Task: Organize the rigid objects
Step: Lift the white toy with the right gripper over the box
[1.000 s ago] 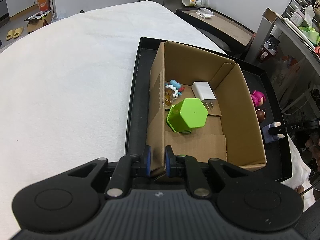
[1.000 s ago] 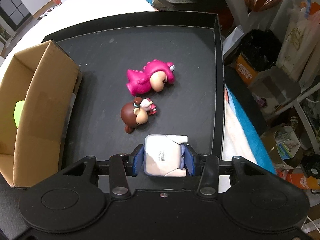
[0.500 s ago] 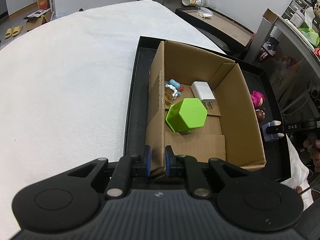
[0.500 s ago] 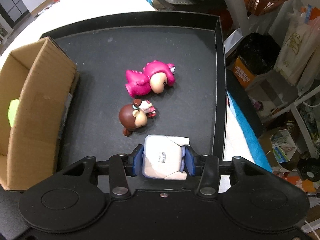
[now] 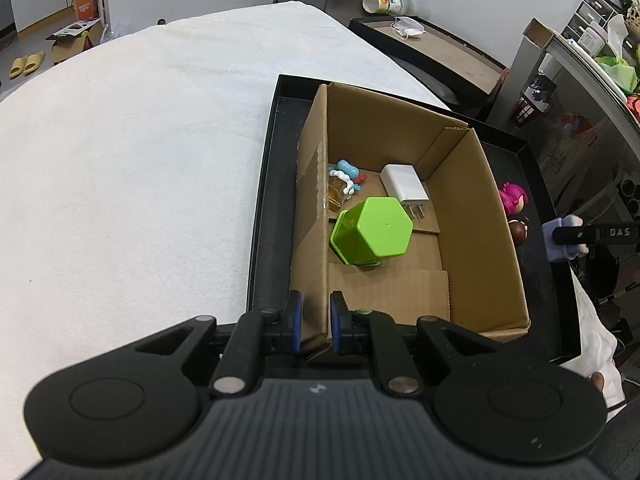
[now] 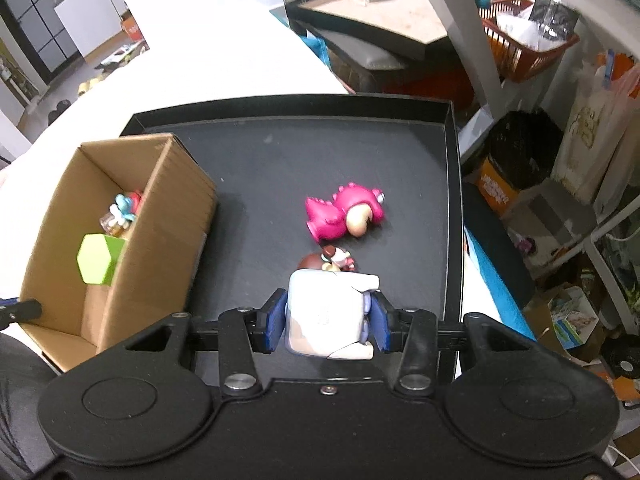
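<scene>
The left gripper [image 5: 314, 322] is clamped on the near end of the left wall of the cardboard box [image 5: 472, 200], its blue pads pinching the cardboard from both sides; nothing about this grip differs from a second ago. The box stands in the left part of the black tray [image 6: 320, 152], against the tray's left rim. Inside it lie a green hexagonal container [image 5: 374, 230] on its side, a white charger [image 5: 404, 182] near the far wall with its prongs toward the container, and a small blue-and-white figure [image 5: 346, 182] by the left wall.

The right gripper [image 6: 328, 324] is closed on a pale lavender blocky toy [image 6: 326, 316], pads pressing its two sides. Compared with the earlier view, this gripper has risen with the toy: the tray floor looks farther below, more of the box interior shows, and the toy now overlaps the brown-haired figurine [image 6: 326, 260] lying on the tray. The pink dinosaur toy [image 6: 346, 214] lies just beyond that figurine, toward the tray's right side; neither has shifted.
</scene>
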Available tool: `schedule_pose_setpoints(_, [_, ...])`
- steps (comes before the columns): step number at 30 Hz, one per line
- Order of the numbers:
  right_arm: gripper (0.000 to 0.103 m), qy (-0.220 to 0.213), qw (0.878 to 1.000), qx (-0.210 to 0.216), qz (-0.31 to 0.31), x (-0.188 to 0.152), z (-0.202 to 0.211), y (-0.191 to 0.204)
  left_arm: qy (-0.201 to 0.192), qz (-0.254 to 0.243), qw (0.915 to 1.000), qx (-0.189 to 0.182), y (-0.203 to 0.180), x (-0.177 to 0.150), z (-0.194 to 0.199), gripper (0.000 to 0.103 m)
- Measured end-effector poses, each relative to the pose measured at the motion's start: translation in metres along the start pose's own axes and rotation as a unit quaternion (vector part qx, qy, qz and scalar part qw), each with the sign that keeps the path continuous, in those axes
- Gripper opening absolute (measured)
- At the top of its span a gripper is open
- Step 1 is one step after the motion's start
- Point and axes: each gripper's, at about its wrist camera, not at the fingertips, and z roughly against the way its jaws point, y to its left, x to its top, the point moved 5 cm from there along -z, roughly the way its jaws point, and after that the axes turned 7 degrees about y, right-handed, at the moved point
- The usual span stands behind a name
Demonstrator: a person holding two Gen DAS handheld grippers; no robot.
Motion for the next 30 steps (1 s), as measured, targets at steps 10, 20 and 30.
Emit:
schedule_pose_setpoints(10, [0.043, -0.044, 0.999, 0.017, 0.018, 0.008, 0.029, 0.027, 0.0, -0.002, 1.0, 0.001, -0.001, 0.0, 0.001, 0.013])
schedule_pose_setpoints(20, [0.043, -0.083, 0.994, 0.032, 0.067, 0.021, 0.051, 0.07, 0.001, -0.003, 1.0, 0.001, -0.001, -0.001, 0.001, 0.013])
schedule_pose_setpoints(30, [0.043, -0.08, 0.989, 0.031, 0.117, 0.028, 0.049, 0.111, 0.003, -0.001, 1.0, -0.009, 0.002, 0.001, -0.001, 0.013])
